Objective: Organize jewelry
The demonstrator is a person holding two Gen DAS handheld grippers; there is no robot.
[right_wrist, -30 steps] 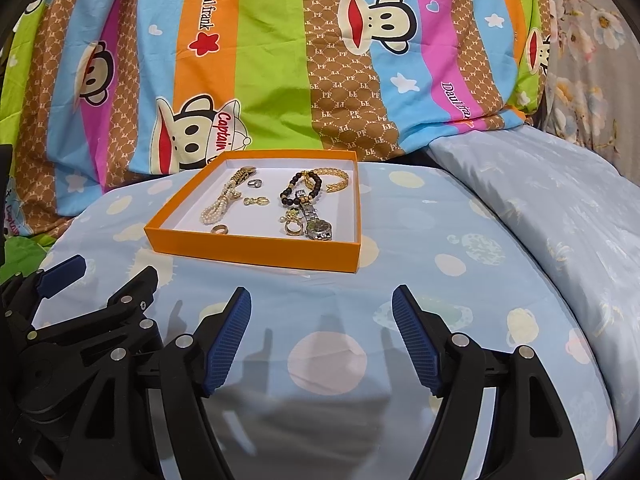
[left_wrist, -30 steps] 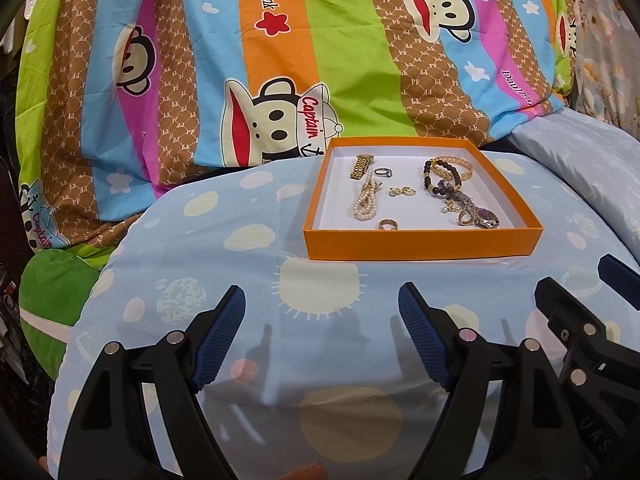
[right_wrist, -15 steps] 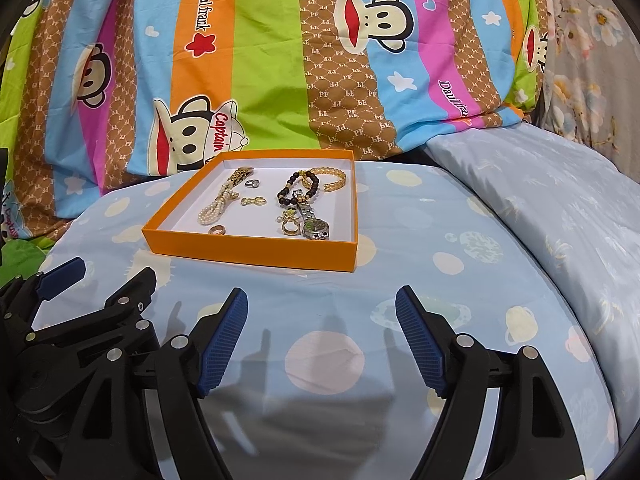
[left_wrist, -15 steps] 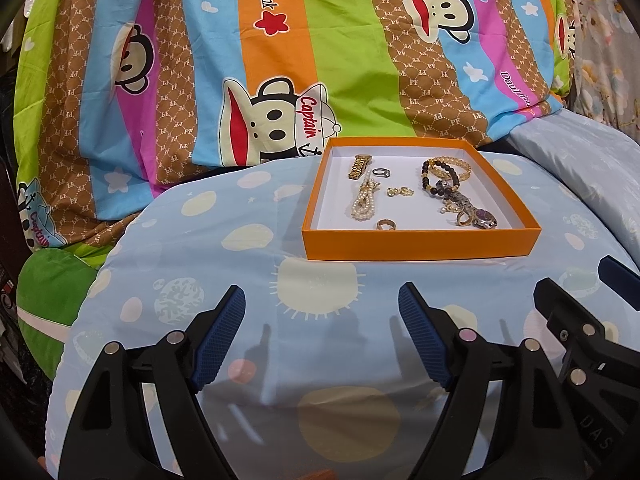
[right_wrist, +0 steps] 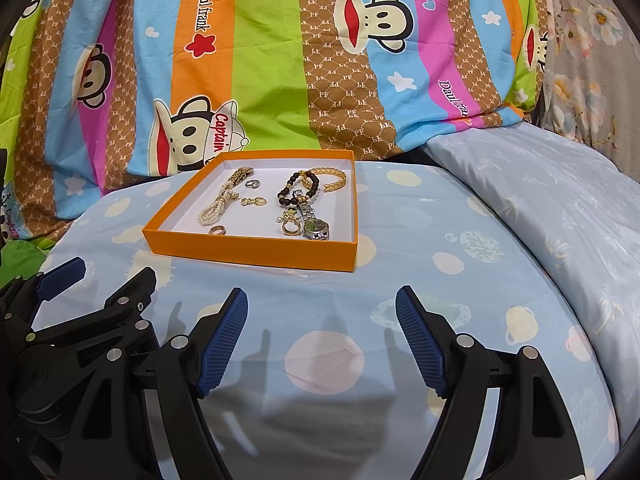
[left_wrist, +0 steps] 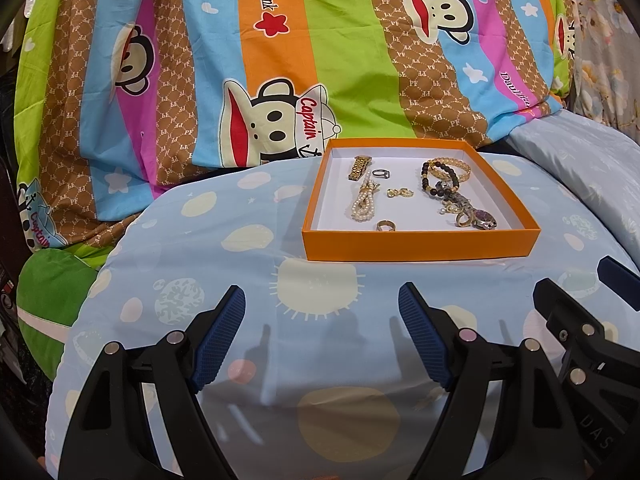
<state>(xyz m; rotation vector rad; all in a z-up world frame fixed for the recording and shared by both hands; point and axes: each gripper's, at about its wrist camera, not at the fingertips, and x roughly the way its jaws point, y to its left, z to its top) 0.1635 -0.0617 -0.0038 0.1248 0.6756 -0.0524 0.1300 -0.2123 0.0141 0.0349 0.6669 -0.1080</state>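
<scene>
An orange box (left_wrist: 420, 245) (right_wrist: 256, 250) with a white floor sits on a light blue cushion. In it lie a pearl bracelet (left_wrist: 363, 204) (right_wrist: 216, 208), a gold watch band (left_wrist: 359, 168), a dark bead bracelet (left_wrist: 438, 178) (right_wrist: 298, 188), a gold bangle (right_wrist: 334, 180), a wristwatch (left_wrist: 482, 218) (right_wrist: 316, 226) and several rings. My left gripper (left_wrist: 322, 316) is open and empty, short of the box. My right gripper (right_wrist: 320, 316) is open and empty, beside the left one and right of it.
A striped cartoon-monkey blanket (left_wrist: 280, 60) rises behind the box. A pale blue pillow (right_wrist: 560, 200) lies at the right. The cushion (right_wrist: 420, 280) curves down at its left and right edges. A green cloth (left_wrist: 48, 300) lies at the lower left.
Both grippers have shifted very slightly; the box sits marginally lower and nearer in the right wrist view. Both stay open and the jewelry has not moved.
</scene>
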